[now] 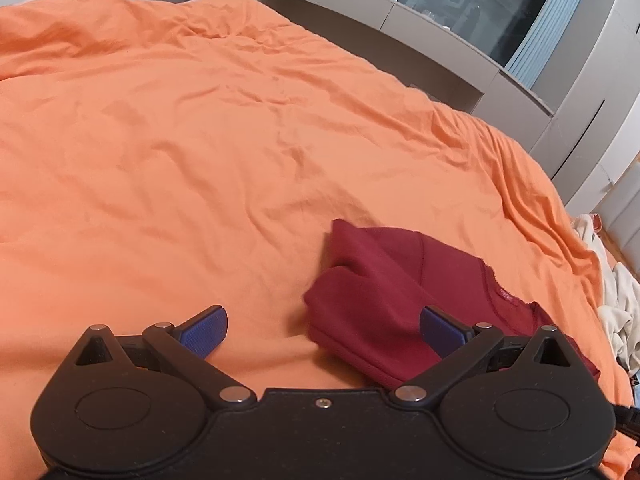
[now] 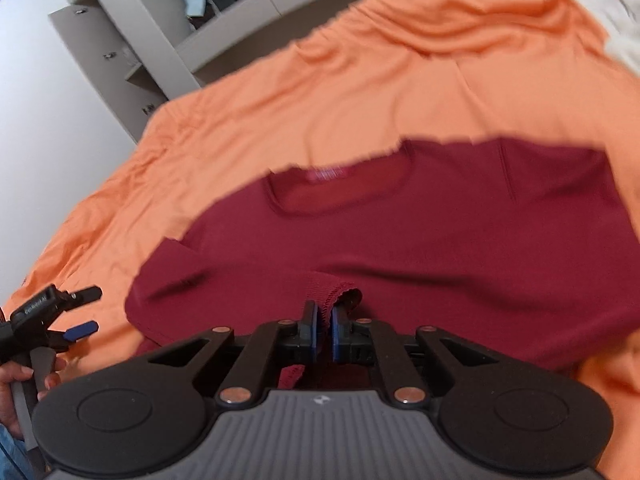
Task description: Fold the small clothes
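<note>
A dark red shirt [image 2: 400, 240] lies spread on the orange bed cover [image 2: 360, 92], neckline away from me. My right gripper [image 2: 325, 330] is shut on the shirt's ribbed near hem, which bunches up between the blue pads. In the left wrist view the same dark red shirt [image 1: 384, 300] shows partly folded at the right. My left gripper [image 1: 322, 330] stands wide open just above the cover, its right finger over the shirt's edge, nothing held. The left gripper [image 2: 82, 312] also appears at the far left of the right wrist view, held by a hand, open.
The orange bed cover [image 1: 200, 140] stretches far to the left and ahead, wrinkled. A heap of white clothes [image 1: 616, 304] lies at the bed's right edge. Grey cabinets and a window [image 1: 460, 20] stand behind the bed.
</note>
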Available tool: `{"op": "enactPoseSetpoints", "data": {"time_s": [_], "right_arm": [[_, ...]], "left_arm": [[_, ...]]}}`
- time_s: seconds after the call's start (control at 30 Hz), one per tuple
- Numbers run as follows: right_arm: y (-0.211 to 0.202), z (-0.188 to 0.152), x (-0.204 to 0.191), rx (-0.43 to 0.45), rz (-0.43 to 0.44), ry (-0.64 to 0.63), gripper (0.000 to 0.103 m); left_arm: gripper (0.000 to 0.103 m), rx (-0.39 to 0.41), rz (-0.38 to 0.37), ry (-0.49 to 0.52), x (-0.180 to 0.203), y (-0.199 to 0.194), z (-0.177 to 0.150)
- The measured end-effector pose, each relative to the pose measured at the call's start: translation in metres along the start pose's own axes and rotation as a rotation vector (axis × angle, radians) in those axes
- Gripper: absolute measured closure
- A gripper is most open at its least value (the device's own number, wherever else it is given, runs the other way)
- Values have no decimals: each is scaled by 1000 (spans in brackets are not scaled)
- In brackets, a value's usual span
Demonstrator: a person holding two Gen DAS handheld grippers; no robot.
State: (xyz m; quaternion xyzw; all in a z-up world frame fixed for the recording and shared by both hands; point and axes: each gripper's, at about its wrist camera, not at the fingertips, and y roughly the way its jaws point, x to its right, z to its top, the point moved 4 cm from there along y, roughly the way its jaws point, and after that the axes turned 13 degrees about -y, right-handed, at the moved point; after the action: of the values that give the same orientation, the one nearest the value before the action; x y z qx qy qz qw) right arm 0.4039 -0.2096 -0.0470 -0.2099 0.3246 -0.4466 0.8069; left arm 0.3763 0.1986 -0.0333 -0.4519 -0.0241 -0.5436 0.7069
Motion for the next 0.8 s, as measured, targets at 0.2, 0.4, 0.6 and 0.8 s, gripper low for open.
{"op": "enactPoseSetpoints", "data": {"time_s": [0.2,0.4,0.6,0.8], "right_arm": [[9,-12,5,-17,-5,15,84],[10,-11,-2,-6,6,-9,61],[10,-12,-4,-9,6,-23,57],[11,-14,-7,-12,-3,-40,57]], "left_arm": [[1,12,-9,-36,-4,22,10],[3,-19,-94,-83,-7,40,13],[25,-63,-144,-56,-4,48,5],[79,-105,-124,13,3,53,-4]]}}
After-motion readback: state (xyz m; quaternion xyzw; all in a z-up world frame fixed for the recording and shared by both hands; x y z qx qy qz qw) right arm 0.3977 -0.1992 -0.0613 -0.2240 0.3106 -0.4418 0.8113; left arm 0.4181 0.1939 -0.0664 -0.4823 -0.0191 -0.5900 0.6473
